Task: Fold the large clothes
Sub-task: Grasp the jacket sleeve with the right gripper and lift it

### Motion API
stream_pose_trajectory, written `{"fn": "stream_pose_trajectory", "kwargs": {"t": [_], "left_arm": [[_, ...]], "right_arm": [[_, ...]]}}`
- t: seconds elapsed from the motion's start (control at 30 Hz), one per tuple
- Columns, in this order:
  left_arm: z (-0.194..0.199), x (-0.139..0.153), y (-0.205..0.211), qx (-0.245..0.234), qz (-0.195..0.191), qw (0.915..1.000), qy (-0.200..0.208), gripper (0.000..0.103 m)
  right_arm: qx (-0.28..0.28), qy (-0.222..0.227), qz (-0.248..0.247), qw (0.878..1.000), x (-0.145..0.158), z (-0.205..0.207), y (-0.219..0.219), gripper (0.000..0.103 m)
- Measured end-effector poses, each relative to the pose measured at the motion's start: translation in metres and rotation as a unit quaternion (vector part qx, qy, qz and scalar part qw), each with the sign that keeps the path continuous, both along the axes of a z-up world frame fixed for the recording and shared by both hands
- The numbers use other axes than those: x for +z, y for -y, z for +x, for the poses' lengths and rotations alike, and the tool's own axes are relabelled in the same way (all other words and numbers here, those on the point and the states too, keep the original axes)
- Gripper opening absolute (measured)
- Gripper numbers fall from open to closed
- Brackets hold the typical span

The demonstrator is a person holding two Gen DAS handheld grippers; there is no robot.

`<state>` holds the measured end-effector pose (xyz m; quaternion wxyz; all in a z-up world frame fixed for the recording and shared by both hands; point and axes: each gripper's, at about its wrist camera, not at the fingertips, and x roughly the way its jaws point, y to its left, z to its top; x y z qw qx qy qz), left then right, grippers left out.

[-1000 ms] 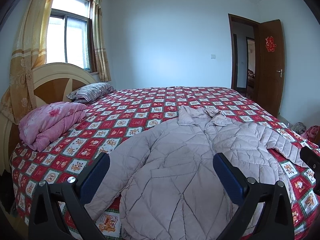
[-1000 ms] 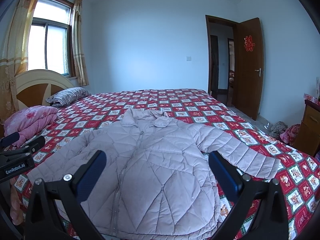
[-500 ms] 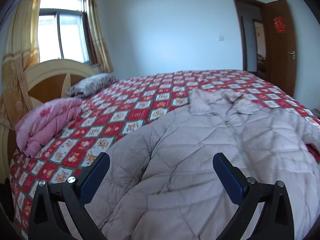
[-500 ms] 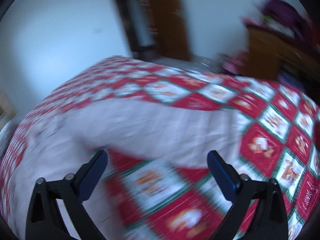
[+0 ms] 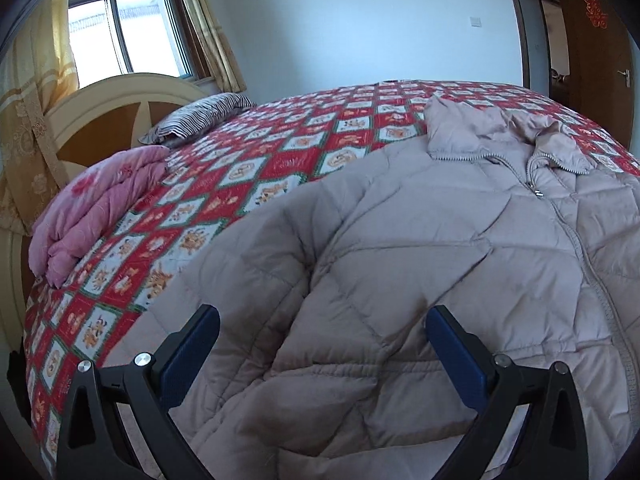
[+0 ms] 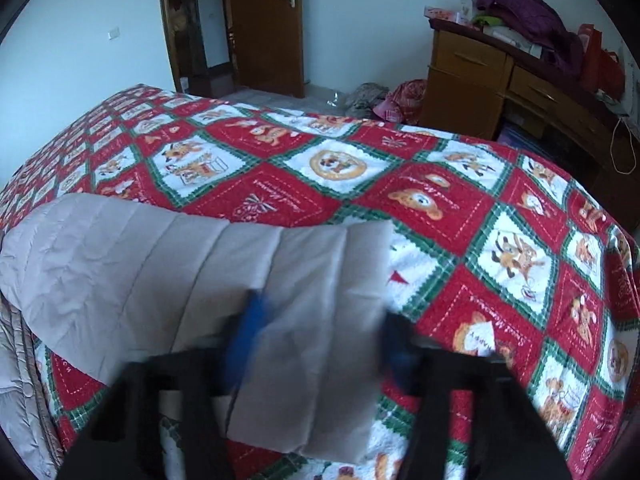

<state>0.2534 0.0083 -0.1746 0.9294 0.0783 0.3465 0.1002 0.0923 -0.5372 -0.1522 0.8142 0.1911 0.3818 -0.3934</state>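
Observation:
A pale pink-grey quilted jacket [image 5: 420, 248] lies front up on the red patterned bedspread [image 5: 280, 168], collar at the far side. My left gripper [image 5: 322, 340] is open, low over the jacket's left lower body, with nothing between its fingers. In the right wrist view the jacket's right sleeve [image 6: 208, 268] stretches across the bedspread [image 6: 460, 208]. My right gripper [image 6: 320, 336] is blurred; its fingers stand either side of the sleeve's cuff end [image 6: 320, 328], narrower than before. Whether they grip the cuff I cannot tell.
A folded pink quilt [image 5: 92, 216] and a striped pillow [image 5: 200, 118] lie near the headboard [image 5: 108, 116] at left. A wooden dresser [image 6: 520, 80] piled with clothes stands beyond the bed's right side. A brown door [image 6: 264, 24] and clothes on the floor [image 6: 384, 98] are beyond.
Both grippers have moved down and closer to the jacket. The right gripper swung right to the sleeve's cuff and its fingers have narrowed around it. The left stays open.

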Motion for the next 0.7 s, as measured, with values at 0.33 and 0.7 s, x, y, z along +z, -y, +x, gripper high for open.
{"fn": "stream_pose_trajectory", "kwargs": {"t": [0.33, 0.7], "left_arm": [[-0.004, 0.017, -0.015, -0.008, -0.015, 0.9998, -0.001, 0.102], [-0.005, 0.043, -0.043, -0.002, -0.015, 0.9998, 0.012, 0.102]], "right_arm": [[0.061, 0.049, -0.014, 0.997, 0.027, 0.012, -0.015, 0.009], [0.2, 0.108, -0.103, 0.968, 0.122, 0.064, -0.119, 0.008]]}}
